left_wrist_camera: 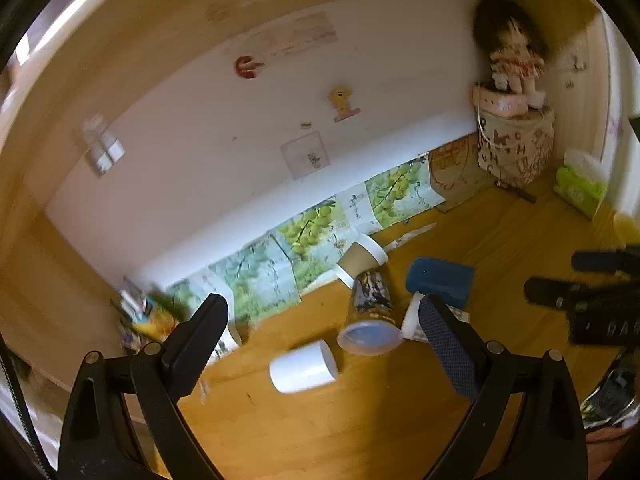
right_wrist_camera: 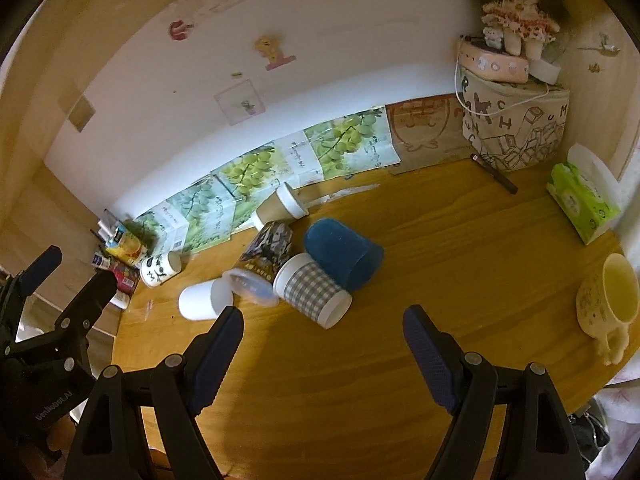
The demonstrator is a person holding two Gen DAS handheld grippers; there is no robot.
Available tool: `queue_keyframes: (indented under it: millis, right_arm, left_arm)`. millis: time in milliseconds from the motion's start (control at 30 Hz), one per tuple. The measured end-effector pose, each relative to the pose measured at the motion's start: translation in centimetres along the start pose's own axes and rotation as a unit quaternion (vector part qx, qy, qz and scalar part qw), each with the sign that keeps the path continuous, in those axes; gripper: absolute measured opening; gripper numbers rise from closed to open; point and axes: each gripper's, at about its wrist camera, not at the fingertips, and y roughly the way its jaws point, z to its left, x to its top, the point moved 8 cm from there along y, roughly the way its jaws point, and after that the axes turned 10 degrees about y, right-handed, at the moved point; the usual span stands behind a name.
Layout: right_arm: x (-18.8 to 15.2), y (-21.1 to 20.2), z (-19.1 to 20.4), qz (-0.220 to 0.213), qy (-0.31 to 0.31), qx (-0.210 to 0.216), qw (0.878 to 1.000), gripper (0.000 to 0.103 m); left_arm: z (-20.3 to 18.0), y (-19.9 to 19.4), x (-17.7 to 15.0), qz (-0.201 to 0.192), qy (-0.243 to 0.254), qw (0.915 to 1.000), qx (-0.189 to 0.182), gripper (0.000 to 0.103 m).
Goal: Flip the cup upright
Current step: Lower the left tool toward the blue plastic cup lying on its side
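Note:
Several cups lie tipped on the wooden table: a plain white cup, a printed clear-lidded cup, a checked cup, a blue cup and a brown paper cup. My left gripper is open and empty, just short of the white cup. My right gripper is open and empty, in front of the checked cup. The right gripper shows at the right edge of the left wrist view; the left gripper shows at the left of the right wrist view.
A yellow mug stands upright at the right table edge. A green tissue pack, a printed fabric box with a doll on top stand back right. A small white printed cup and clutter lie back left by the wall.

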Motion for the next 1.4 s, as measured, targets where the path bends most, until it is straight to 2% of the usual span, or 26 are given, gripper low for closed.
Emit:
queue_keyframes:
  millis: [167, 333, 567, 733, 1000, 1400]
  right_arm:
    - [1.9, 1.9, -1.1, 0.01, 0.017, -0.008, 1.0, 0.083]
    - [3.5, 3.5, -2.4, 0.017, 0.03, -0.018, 0.999, 0.083]
    - [4.6, 5.1, -4.1, 0.019, 0.047, -0.025, 0.998, 0.083]
    - [4.9, 5.9, -5.1, 0.023, 0.061, -0.027, 0.998, 0.083]
    - [5.3, 6.7, -6.9, 0.032, 0.079, -0.032, 0.996, 0.083]
    - [5.7, 8.0, -8.7, 0.052, 0.101, -0.034, 0.993, 0.083]
  left_arm:
    - [-0.2, 2.2, 0.8, 0.006, 0.058, 0.9983, 0.005, 0.097]
    - [-0.9, 4.5, 1.4, 0.011, 0.117, 0.9931, 0.002, 0.097]
    - [-2.7, 7.4, 2.1, 0.004, 0.213, 0.977, -0.004, 0.097]
    - [-4.3, 9.1, 2.5, -0.011, 0.287, 0.9576, -0.02, 0.097]
    - [-7.2, 11.3, 3.0, -0.033, 0.393, 0.917, -0.056, 0.097]
    - [-10.2, 14.5, 3.2, -0.058, 0.489, 0.8627, -0.115, 0.097]
